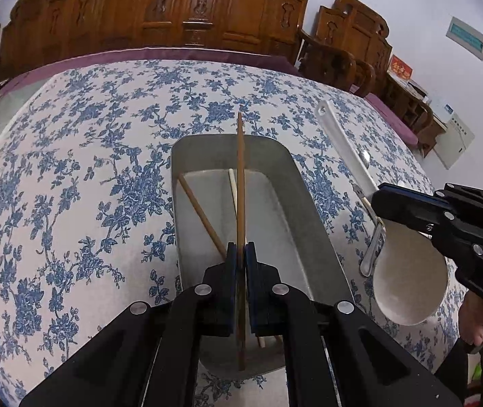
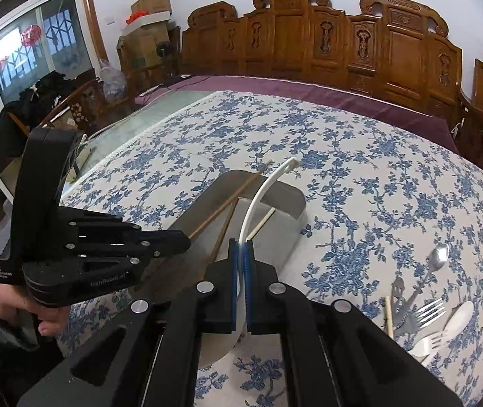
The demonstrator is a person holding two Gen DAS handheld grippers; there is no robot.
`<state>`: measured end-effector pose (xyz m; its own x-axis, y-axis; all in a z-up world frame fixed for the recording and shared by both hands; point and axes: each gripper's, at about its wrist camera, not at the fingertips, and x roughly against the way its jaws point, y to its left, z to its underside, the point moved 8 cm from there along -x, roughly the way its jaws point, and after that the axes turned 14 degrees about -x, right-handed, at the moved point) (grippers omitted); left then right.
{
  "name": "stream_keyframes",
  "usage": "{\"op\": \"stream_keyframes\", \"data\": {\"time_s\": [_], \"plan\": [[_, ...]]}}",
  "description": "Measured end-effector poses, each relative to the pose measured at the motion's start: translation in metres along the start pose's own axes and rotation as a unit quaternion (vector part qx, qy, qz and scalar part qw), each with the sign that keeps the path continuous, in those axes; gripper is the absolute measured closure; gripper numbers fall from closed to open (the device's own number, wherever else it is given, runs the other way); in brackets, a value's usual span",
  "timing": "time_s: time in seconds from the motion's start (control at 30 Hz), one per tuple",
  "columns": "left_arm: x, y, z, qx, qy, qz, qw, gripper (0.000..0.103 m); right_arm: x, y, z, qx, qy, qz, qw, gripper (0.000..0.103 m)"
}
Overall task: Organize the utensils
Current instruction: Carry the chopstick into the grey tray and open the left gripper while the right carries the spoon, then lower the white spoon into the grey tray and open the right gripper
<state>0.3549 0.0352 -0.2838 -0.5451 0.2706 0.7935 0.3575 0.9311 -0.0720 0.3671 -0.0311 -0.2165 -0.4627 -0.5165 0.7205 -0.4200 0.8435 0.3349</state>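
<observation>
My left gripper (image 1: 240, 249) is shut on a brown wooden chopstick (image 1: 240, 176) and holds it above the metal tray (image 1: 312, 217). Another brown chopstick (image 1: 200, 215) and a pale one (image 1: 232, 183) lie in the tray. My right gripper (image 2: 240, 246) is shut on a white rice paddle (image 2: 262, 191), held edge-on beside the tray's right side. In the left wrist view the paddle (image 1: 407, 271) and the right gripper (image 1: 377, 210) show at the right. In the right wrist view the left gripper (image 2: 187, 242) holds its chopstick (image 2: 231, 200) over the tray (image 2: 285, 200).
Loose utensils lie on the floral tablecloth (image 2: 360, 176) at the right: a metal spoon (image 2: 436, 261), a fork (image 2: 426, 312), a white spoon (image 2: 458, 318), a pale chopstick (image 2: 389, 315). A metal utensil (image 1: 373, 251) lies under the paddle. Carved wooden chairs (image 1: 187, 10) stand behind the table.
</observation>
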Motion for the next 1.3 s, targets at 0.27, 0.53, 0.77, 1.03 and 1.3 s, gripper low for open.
{"op": "stream_keyframes", "data": {"time_s": [0.27,0.53,0.77,1.03,1.3], "plan": [[0.007,0.008,-0.003,0.009,-0.008,-0.004,0.9999,0.093,-0.013,0.004,-0.004,-0.003,0.001,0.000,1.000,0.098],[0.036,0.034,-0.013,0.011,-0.039,-0.052,0.9978,0.085,-0.038,0.014,-0.002,0.003,0.017,0.005,1.000,0.098],[0.052,0.065,-0.013,0.026,-0.049,-0.086,0.9948,0.085,-0.065,0.025,0.007,0.014,0.043,0.009,0.999,0.098],[0.057,0.070,-0.013,0.022,-0.052,-0.100,0.9935,0.085,-0.085,0.029,0.020,0.018,0.064,0.016,0.998,0.098],[0.058,0.067,-0.013,0.013,-0.053,-0.100,0.9935,0.085,-0.091,0.030,0.030,0.024,0.077,0.020,0.997,0.098]]}}
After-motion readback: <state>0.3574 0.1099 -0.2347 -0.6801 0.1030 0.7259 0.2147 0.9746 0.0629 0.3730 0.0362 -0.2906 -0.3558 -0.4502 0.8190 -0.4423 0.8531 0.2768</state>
